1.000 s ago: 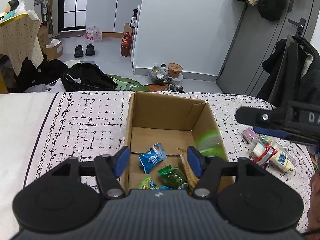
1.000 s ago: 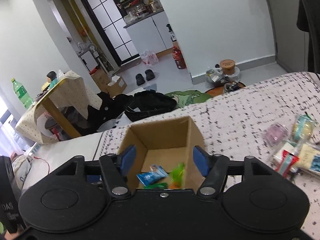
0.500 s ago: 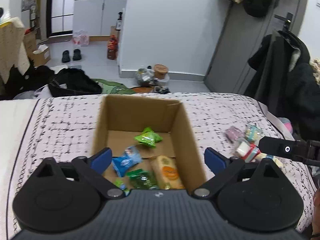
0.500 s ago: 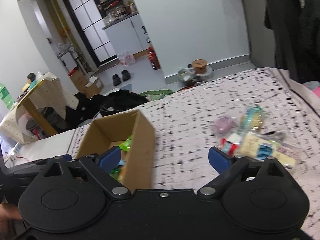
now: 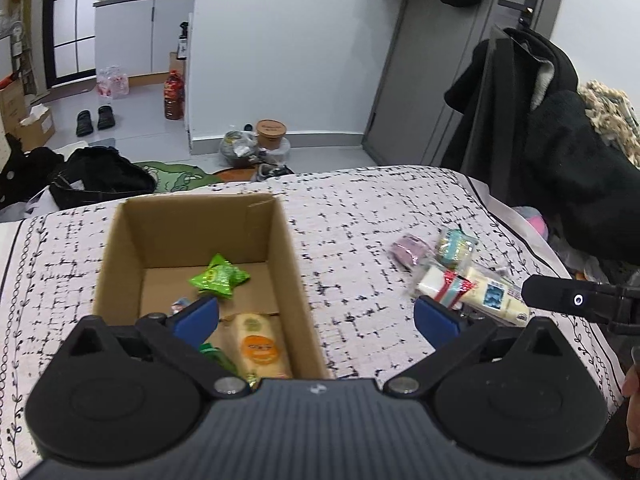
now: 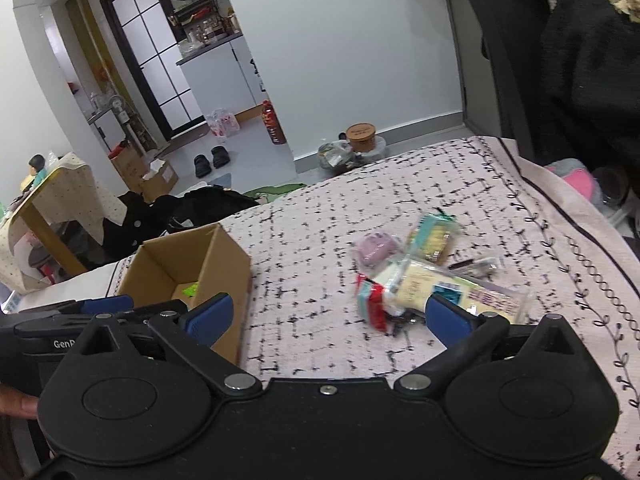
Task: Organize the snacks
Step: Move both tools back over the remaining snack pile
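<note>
Left hand-held gripper (image 5: 316, 318) is wide apart w/ nothing between the blue pads; its jaws have just been opening. In its view the cardboard box (image 5: 192, 216) sits centre-left on the bed cover (image 5: 352, 224), open top. Inside: green star-ish packet (image 5: 218, 277) toward the back, yellow pack w/ orange label (image 5: 258, 346) nearer the lens, plus a green wrapper partly hidden behind the left pad.

Right hand-held gripper (image 6: 328, 314) is also spread wide & empty, jaws just been opening too. Loose snack pile (image 6: 424, 276) lies right of centre in its view, on the cover, well apart from the box (blurred, so labels unreadable): a purple pack, a teal-topped one, a red-ended one, a long pale pack w/ blue square.
</note>
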The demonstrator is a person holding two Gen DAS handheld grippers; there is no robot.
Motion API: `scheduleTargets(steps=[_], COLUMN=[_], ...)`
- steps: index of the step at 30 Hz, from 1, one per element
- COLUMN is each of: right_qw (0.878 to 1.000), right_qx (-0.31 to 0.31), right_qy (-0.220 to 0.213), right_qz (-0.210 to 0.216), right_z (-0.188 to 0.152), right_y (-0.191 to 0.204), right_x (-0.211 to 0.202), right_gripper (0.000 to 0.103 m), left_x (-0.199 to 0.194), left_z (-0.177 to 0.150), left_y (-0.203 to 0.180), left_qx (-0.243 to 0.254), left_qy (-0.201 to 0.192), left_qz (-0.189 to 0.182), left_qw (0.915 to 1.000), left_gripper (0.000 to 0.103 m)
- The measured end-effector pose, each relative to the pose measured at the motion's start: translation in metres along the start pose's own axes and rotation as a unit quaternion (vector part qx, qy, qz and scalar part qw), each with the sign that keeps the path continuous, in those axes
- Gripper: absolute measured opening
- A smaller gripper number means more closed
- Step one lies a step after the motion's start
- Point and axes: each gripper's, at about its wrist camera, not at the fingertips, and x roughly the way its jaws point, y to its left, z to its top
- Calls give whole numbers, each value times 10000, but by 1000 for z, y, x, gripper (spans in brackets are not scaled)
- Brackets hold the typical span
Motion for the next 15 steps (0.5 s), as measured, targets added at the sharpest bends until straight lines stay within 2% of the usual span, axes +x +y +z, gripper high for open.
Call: scheduleTargets(steps=[15], right_qw=[9991], right_qx=[155], right_qy=[80], right_qz=[-377], right_z=[-4], right_y=[-51], right_x=[-13], right_gripper=[103], left_x=[21], left_z=[6], left_y=[-46], left_qx=[379], left_qy=[181], left_qz=[-379], left_qw=[9984], left_gripper=[103])
